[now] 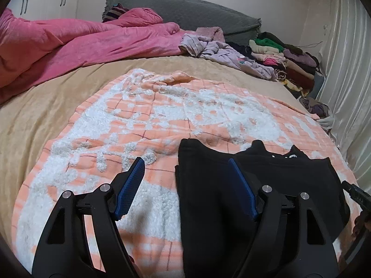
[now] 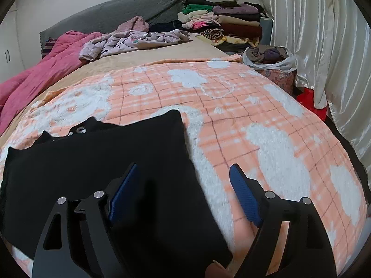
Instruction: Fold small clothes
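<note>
Left gripper [image 1: 186,164]: black two-finger tool with blue ribbed pads, jaws spread apart and empty, hovering above the near left edge of the folded black fabric garment [image 1: 255,185]. One blue pad [image 1: 129,187] stood over the blanket, the other over the black cloth; neither pressed on it.

Right gripper [image 2: 183,171]: same build, jaws likewise spread wide with nothing pinched between them. Its left pad [image 2: 123,192] hung above the garment [image 2: 104,162], its right pad over the blanket just beside the garment's right edge.

The garment lay flat as a rough rectangle, with a small white print showing at its far edge. It rested on a peach-and-white checked fleece blanket [image 1: 162,115] with raised white fluffy patches, which was spread over a tan bed cover [image 1: 46,97].

Farther back, a crumpled pink quilt [image 1: 69,39] lay along the left, a loose lilac garment [image 2: 129,40] sat near the grey quilted headboard cushion [image 1: 185,11], and a stack of folded clothes in mixed colours [image 2: 220,20] stood at the far right corner. A white bag of dark clothes [image 2: 269,56] sat beside the bed, in front of a white pleated satin curtain [image 2: 324,46]. A fingertip [image 2: 216,271] showed at the lower edge of the right wrist view.
</note>
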`<state>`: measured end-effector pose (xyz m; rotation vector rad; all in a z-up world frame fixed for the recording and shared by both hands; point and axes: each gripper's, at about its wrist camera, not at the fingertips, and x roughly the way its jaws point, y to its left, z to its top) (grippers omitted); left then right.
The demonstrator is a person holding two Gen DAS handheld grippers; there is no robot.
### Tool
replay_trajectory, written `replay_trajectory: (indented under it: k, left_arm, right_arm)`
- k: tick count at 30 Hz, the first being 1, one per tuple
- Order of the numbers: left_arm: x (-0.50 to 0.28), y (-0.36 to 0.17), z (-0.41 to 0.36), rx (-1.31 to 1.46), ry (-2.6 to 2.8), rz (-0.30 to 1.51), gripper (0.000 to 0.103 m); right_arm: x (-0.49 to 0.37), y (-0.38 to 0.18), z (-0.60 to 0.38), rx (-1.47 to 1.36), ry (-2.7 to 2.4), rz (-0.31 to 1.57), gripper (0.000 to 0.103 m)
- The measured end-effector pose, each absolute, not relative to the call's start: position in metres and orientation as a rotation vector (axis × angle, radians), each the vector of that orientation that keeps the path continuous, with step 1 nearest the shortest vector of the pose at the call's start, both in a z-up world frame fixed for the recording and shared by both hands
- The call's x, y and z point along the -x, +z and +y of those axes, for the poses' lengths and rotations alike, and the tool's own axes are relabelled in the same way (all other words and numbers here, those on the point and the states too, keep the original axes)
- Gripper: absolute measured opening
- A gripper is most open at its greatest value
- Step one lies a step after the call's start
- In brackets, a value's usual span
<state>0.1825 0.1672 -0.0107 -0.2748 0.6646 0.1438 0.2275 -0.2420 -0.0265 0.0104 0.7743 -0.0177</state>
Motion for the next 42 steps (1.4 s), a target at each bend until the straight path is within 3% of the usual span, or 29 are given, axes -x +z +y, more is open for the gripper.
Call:
replay_trajectory:
  k: [19,33,37,42]
  left_arm:
    - [-0.120,-0.011,0.118,0.246,0.116,0.709,0.066]
    - [-0.079,-0.032,0.157,0.450,0.134,0.812,0.066]
    - [-0.075,-0.040,0.158,0.508,0.096,0.844,0.055]
    - [-0.077,-0.049,0.147,0.579,0.040,0.868,0.055]
  right_arm:
    - [-0.168,-0.008,-0.251,0.053,0.071,0.745,0.079]
    - [-0.152,-0.016,-0.285,-0.080,0.110,0.790,0.079]
    - [-0.154,-0.023,-0.292,-0.121,0.118,0.820,0.079]
    - [-0.154,-0.028,-0.300,-0.154,0.134,0.843,0.079]
